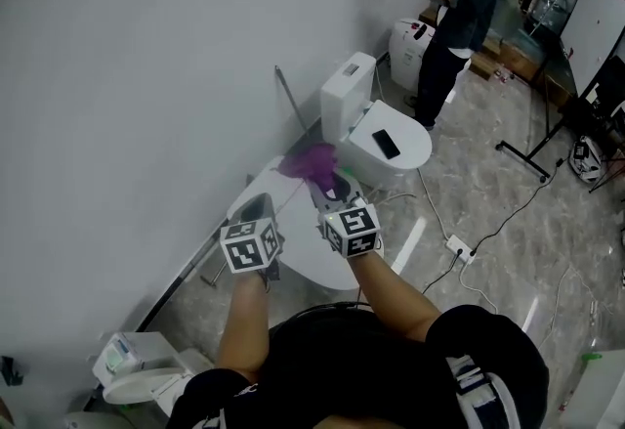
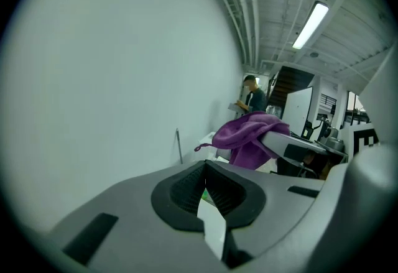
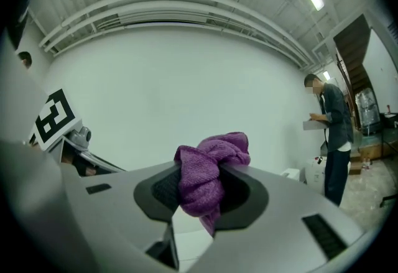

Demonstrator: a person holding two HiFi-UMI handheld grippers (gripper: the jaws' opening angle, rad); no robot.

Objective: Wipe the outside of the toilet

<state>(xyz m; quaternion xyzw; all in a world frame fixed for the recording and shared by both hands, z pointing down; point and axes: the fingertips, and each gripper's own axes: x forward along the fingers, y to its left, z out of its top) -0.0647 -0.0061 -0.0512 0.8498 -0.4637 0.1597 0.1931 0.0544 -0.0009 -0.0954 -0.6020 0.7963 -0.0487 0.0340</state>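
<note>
Head view: the left gripper (image 1: 256, 212) and right gripper (image 1: 330, 191) hang above the white toilet (image 1: 305, 266), with the purple cloth (image 1: 311, 161) raised clear of it.

Left gripper view: the fingers are clenched on nothing.

Right gripper view: the fingers grasp the bunched cloth.

No wiping contact shows, so I judge that the outside is probably still to be wiped.

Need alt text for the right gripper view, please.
The right gripper is clamped on a bunched purple cloth, held up in front of a plain white wall. A person stands at the far right, and a marker cube shows at the left.
</note>
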